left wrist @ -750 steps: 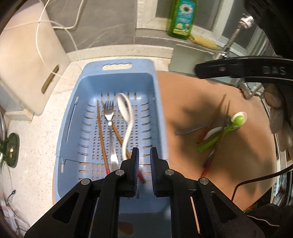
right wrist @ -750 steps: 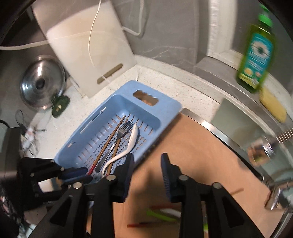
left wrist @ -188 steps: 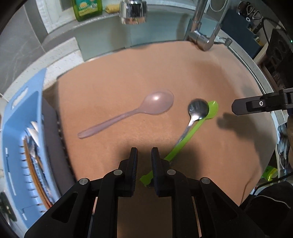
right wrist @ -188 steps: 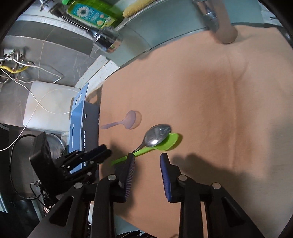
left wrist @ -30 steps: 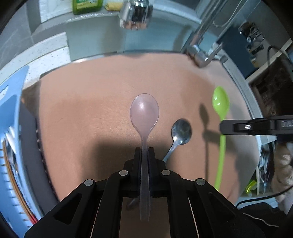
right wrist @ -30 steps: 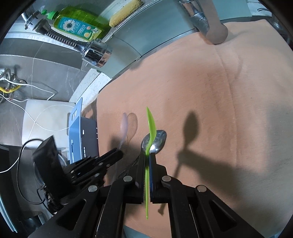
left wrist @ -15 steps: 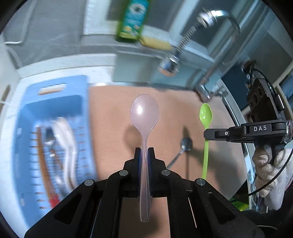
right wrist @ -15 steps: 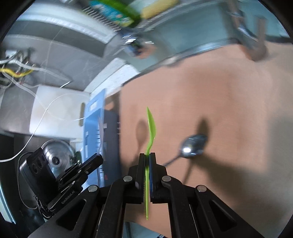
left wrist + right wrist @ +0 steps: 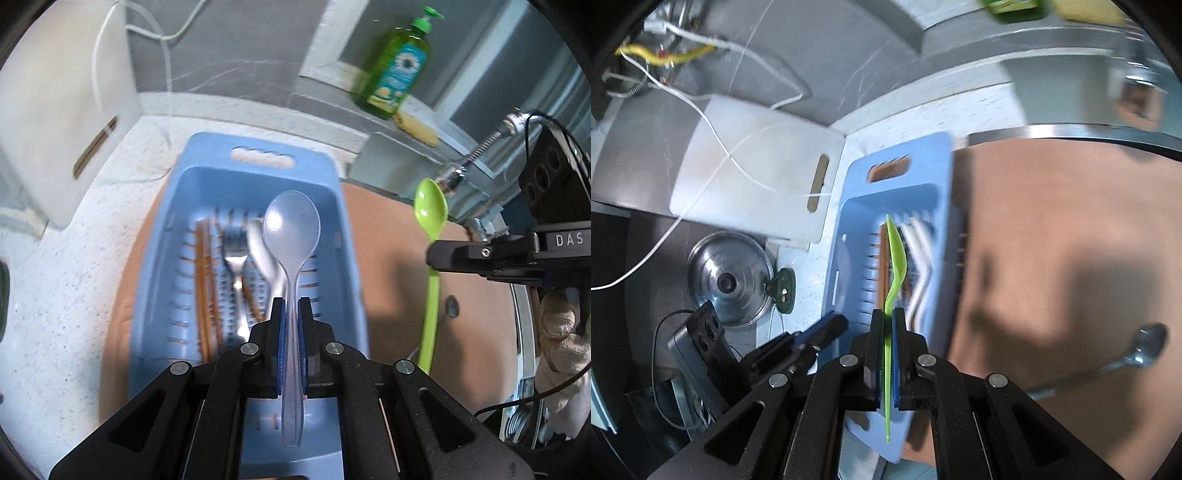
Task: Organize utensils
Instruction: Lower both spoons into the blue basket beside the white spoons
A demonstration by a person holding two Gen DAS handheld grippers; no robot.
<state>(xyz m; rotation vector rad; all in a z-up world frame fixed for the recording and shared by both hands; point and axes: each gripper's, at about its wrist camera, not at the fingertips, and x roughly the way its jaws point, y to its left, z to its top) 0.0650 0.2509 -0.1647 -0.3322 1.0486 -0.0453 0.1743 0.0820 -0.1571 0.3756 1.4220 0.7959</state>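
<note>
Left gripper (image 9: 291,314): pinching translucent plastic spoon (image 9: 291,236), bowl forward over blue slotted plastic basket (image 9: 332,192).
Right gripper (image 9: 885,325): pinching lime-green plastic spoon (image 9: 895,258), edge-on, bowl forward.

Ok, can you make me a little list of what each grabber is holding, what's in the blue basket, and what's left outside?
left gripper: shut on the clear plastic spoon, held over the basket
right gripper: shut on the green plastic spoon
blue basket: holds a metal fork, a white spoon and brown chopsticks
left outside: a metal spoon on the tan mat
</note>
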